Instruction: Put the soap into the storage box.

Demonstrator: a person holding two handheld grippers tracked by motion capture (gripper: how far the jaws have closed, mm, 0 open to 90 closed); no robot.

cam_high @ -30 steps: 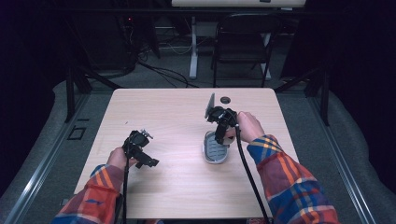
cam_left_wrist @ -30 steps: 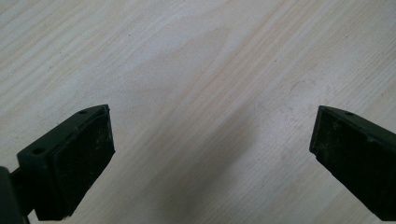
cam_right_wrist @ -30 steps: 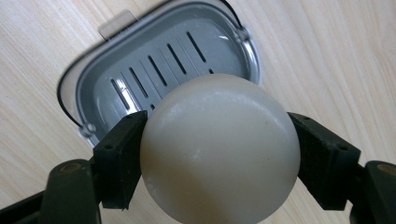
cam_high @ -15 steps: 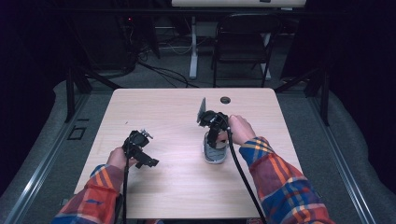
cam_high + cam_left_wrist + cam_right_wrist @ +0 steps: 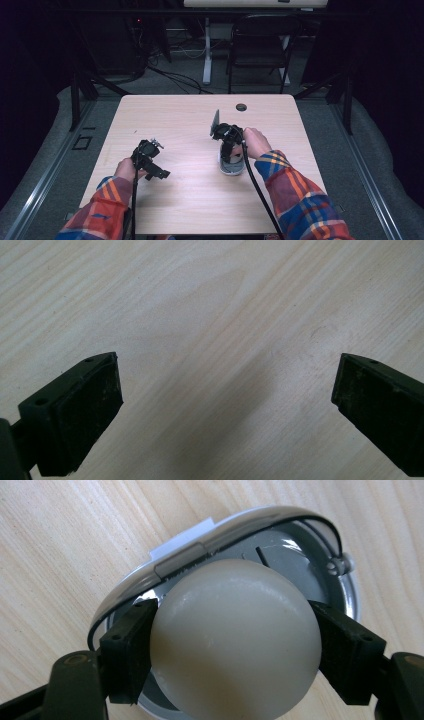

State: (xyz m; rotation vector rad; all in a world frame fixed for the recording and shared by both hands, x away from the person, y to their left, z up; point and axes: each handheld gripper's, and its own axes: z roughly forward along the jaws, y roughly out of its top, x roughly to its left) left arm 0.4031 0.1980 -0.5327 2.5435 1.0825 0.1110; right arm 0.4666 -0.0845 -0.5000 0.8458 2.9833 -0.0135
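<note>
My right gripper (image 5: 235, 619) is shut on a cream-white ball (image 5: 235, 645), one black pad pressing each side of it. Right behind the ball lies a round silver-grey dish (image 5: 280, 517) with a shiny rim; I cannot tell whether the ball touches it. From the high view, the right gripper (image 5: 228, 150) points down over that dish (image 5: 231, 170) at the table's right of centre. My left gripper (image 5: 159, 172) hovers at the front left. Its jaws stand wide apart over bare wood, with nothing between the left gripper's (image 5: 227, 365) pads.
The light wooden table (image 5: 190, 125) has a dark cable hole (image 5: 241, 107) near its far edge. A black chair (image 5: 260, 45) and cables on the floor lie beyond the table. The person's plaid sleeves come in from the front edge.
The right gripper has shifted a little to the left and lowered toward the silver dish with the ball in it. The left gripper has stayed put.
</note>
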